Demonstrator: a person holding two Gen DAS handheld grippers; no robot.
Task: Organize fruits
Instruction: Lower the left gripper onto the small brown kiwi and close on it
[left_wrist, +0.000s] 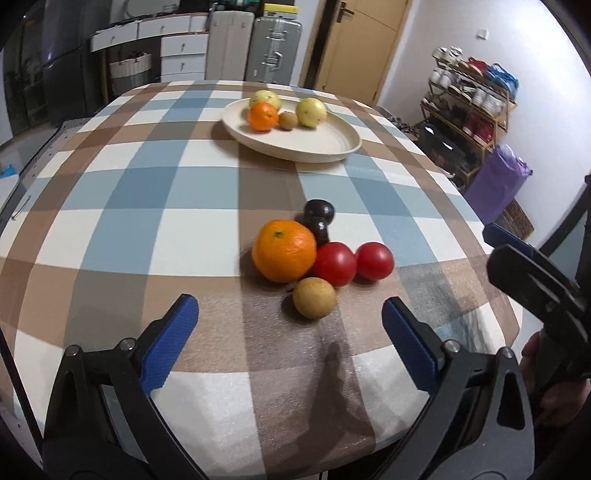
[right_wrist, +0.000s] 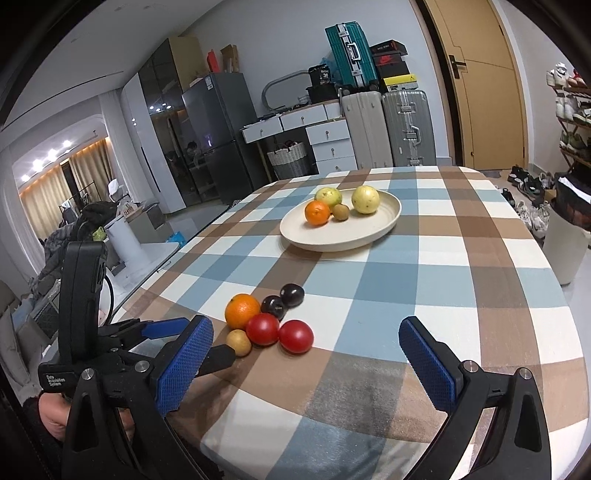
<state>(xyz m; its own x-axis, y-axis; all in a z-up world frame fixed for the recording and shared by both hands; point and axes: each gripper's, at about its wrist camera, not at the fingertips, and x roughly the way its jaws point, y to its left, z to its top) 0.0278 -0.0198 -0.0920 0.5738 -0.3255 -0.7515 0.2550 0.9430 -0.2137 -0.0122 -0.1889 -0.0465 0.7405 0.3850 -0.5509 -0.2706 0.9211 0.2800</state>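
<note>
A cluster of loose fruit lies on the checked tablecloth: an orange (left_wrist: 283, 250) (right_wrist: 242, 310), two red tomatoes (left_wrist: 334, 264) (right_wrist: 295, 336), two dark plums (left_wrist: 318, 211) (right_wrist: 292, 294) and a small tan fruit (left_wrist: 314, 297) (right_wrist: 239, 342). A cream plate (left_wrist: 325, 146) (right_wrist: 373, 230) farther back holds a small orange (left_wrist: 263, 116), a kiwi (left_wrist: 287, 120) and two yellow-green fruits (left_wrist: 311, 112). My left gripper (left_wrist: 290, 310) is open and empty, just short of the tan fruit. My right gripper (right_wrist: 306, 336) is open and empty, near the tomatoes.
The right gripper also shows at the right edge of the left wrist view (left_wrist: 535, 280). The left gripper shows at the left of the right wrist view (right_wrist: 155, 332). The table edge runs close below both grippers. Suitcases (right_wrist: 404, 125), drawers and a shoe rack (left_wrist: 469, 107) stand beyond the table.
</note>
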